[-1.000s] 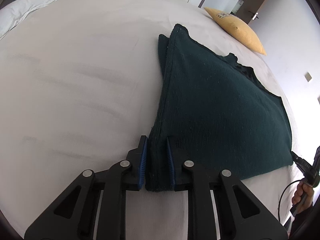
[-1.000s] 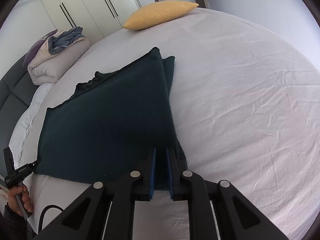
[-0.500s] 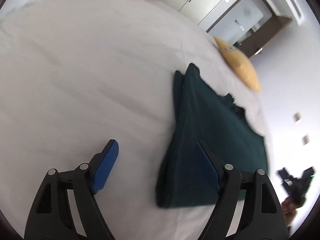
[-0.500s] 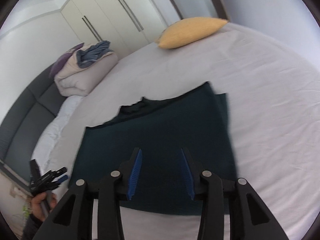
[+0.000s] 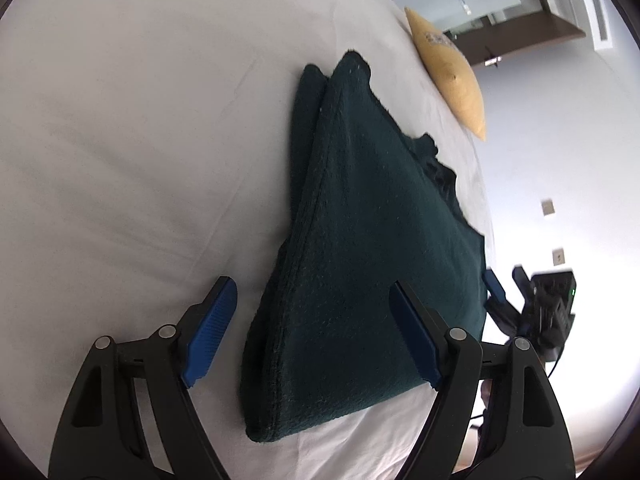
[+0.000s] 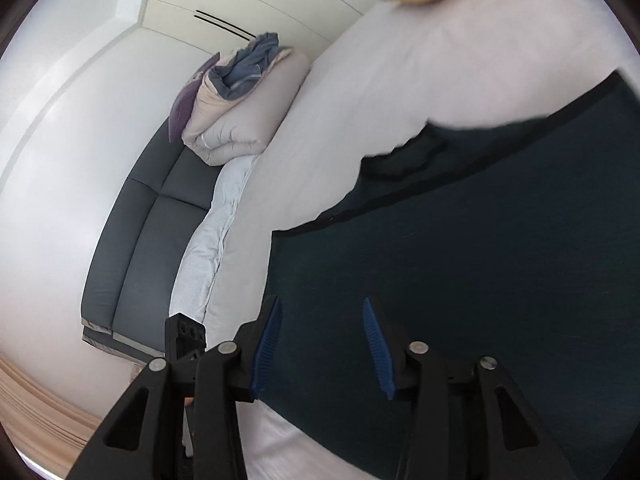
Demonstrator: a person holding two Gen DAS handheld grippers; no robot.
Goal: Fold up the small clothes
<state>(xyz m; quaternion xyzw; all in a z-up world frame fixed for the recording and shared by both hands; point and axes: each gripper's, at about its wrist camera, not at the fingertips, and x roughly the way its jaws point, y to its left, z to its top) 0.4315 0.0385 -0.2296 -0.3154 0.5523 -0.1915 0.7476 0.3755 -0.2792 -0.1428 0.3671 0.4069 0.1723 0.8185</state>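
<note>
A dark green knitted garment (image 5: 360, 220) lies folded flat on the white bed sheet (image 5: 120, 120), with stacked layers along its left edge. My left gripper (image 5: 312, 284) hovers over its near left corner, jaws wide open, blue pads clear of the cloth. In the right wrist view the garment (image 6: 480, 260) fills the right half. My right gripper (image 6: 322, 302) hangs above its left near part. Its jaws are opening, with cloth below them but none pressed between the pads. The right gripper (image 5: 504, 280) also shows at the garment's far right corner in the left wrist view.
A yellow pillow (image 5: 448, 68) lies at the far bed edge beyond the garment. A folded duvet (image 6: 248, 108) with blue cloth sits on top of the grey headboard (image 6: 144, 232). White wardrobe doors (image 6: 248, 0) stand behind. The bed's near edge drops off just below the garment.
Both grippers were shut on the garment's near corners and have let go and opened. The right one has swung left along the near edge; the left one has drawn back a little.
</note>
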